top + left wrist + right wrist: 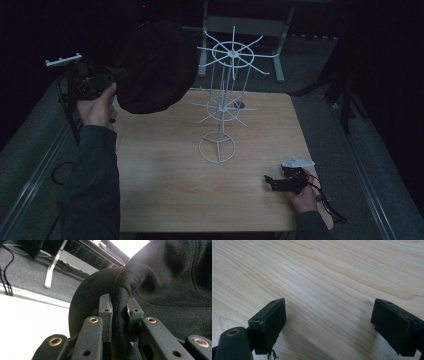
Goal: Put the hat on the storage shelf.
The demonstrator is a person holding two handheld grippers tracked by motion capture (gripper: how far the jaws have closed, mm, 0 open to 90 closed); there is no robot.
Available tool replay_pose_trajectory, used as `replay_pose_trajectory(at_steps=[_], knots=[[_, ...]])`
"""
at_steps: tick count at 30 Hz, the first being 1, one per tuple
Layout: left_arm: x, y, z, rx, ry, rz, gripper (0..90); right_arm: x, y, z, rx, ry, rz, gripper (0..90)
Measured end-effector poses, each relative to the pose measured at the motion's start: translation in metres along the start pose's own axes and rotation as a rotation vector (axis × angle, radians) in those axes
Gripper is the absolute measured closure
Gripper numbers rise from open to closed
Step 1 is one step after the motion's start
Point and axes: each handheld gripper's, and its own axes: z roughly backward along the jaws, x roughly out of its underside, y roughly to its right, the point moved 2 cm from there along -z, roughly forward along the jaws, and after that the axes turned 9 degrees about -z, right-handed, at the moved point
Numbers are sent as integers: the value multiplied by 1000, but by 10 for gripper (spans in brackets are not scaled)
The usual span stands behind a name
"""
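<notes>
On the far left of the high view I hold the left tool [107,80] up above the table's [165,195] left edge, and its outline melts into the dark room, so I can hardly trace it there. In the left gripper view its jaws are pinched on a fold of the black hat [160,282]; the pads [106,307] press the cloth from both sides, and the hat's far side runs out of frame. From above the hat [155,65] hangs in the air just left of the white wire rack [225,100], and I cannot tell whether it touches a prong. The rack stands mid-table, its thin arms faint against the gloom. Low on the right, my right tool [272,181] rests by the table's edge, jaws spread wide over bare wood [329,272], with nothing between them.
</notes>
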Motion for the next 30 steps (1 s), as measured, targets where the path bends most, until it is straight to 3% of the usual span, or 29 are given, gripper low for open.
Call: replay_pose_trajectory(at_steps=[9,18,22,30], knots=[[-5,12,-9,9,6,-8,791,0,0,0,0,-1,0,126],[3,17,-29,26,-28,-2,790,0,0,0,0,0,0,125],[8,18,-37,-13,-67,-16,791,0,0,0,0,0,0,126],[19,21,-52,-49,-129,-51,800,0,0,0,0,0,-1,126]])
